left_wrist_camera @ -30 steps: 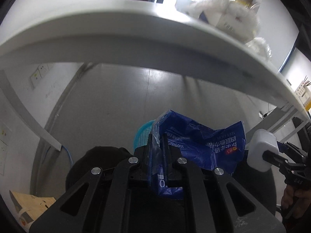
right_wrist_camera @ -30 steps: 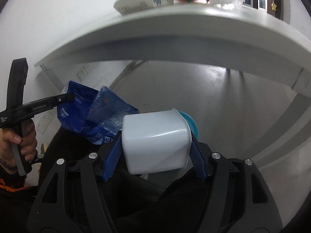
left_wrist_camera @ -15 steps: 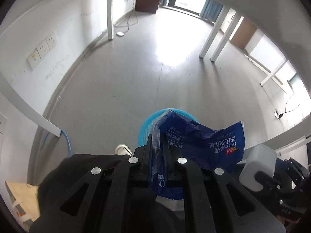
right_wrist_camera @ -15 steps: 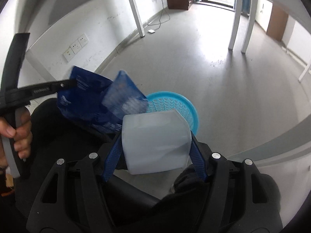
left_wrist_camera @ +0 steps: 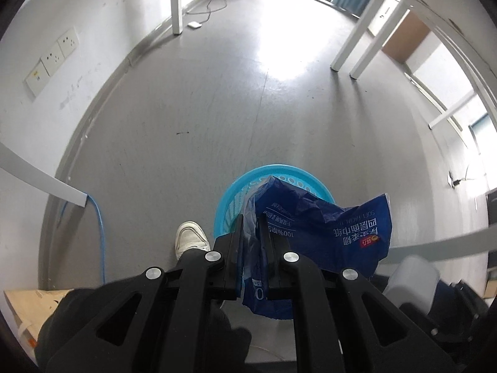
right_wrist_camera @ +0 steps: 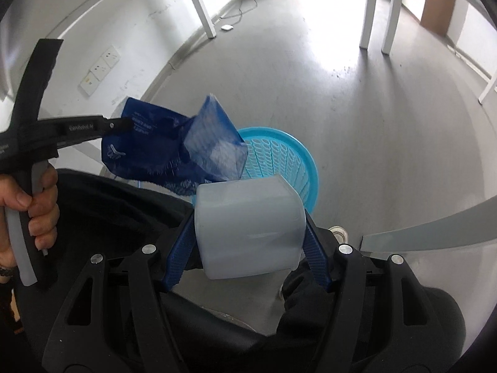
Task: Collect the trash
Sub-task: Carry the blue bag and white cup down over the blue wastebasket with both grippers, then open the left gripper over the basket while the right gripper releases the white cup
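Left wrist view: left gripper (left_wrist_camera: 251,233) clamps a blue wrapper (left_wrist_camera: 326,233), right gripper (right_wrist_camera: 248,217) grips a white tub (right_wrist_camera: 248,227); both above the basket (right_wrist_camera: 298,161), drop pending.

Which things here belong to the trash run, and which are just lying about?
Job:
- blue wrapper, clamped in the left gripper
- white container, held by the right gripper
- blue basket on the floor

Lying about:
- white adapter with its cable
- cardboard
- blue cable
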`<control>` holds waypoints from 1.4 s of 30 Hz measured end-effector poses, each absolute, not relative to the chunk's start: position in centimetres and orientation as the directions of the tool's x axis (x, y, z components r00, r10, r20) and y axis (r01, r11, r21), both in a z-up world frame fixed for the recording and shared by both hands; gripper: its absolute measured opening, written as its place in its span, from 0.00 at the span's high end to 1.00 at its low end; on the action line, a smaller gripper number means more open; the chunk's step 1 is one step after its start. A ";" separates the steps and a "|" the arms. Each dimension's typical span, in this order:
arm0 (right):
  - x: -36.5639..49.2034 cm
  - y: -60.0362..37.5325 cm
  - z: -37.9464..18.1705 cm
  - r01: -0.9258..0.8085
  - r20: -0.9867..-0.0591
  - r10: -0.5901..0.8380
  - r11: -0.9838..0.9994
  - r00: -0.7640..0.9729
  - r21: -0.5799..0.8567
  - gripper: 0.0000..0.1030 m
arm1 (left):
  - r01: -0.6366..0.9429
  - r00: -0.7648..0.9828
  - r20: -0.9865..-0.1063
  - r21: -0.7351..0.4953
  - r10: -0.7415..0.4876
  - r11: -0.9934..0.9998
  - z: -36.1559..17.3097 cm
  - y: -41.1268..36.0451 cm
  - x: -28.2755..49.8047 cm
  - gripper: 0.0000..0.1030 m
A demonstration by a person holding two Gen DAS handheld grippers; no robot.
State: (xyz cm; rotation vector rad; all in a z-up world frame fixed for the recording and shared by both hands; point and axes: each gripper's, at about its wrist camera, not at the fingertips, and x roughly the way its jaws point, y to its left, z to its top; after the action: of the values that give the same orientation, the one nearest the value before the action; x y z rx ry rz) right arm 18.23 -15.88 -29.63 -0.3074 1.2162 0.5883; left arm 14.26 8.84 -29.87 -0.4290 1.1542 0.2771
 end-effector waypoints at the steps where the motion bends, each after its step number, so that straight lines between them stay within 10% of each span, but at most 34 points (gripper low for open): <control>1: 18.5 -15.7 -30.1 -0.573 -0.942 0.253 0.815 0.220 0.085 0.41 | -0.430 0.378 -0.926 -0.182 -0.007 0.884 -30.3 8.9 14.7 0.93; 37: 25.3 -10.4 -42.6 -0.524 -0.993 0.120 0.846 0.003 0.101 0.40 | -0.432 0.113 -0.993 -0.070 -0.023 0.899 -40.4 8.1 23.5 0.92; 40: 25.4 -10.7 -43.0 -0.504 -0.992 0.126 0.856 -0.019 0.118 0.40 | -0.455 0.134 -0.990 -0.105 -0.049 0.884 -40.1 8.6 23.4 0.82; 42: 25.4 -10.8 -42.9 -0.504 -0.992 0.123 0.856 -0.017 0.115 0.32 | -0.469 0.155 -0.986 -0.129 -0.062 0.874 -39.7 9.0 23.5 0.51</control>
State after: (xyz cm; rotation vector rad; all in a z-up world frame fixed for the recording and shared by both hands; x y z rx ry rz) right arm 25.45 -10.78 -42.92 -0.3157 1.5126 0.5112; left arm 23.46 9.03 -39.70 -0.4600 1.3974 0.3064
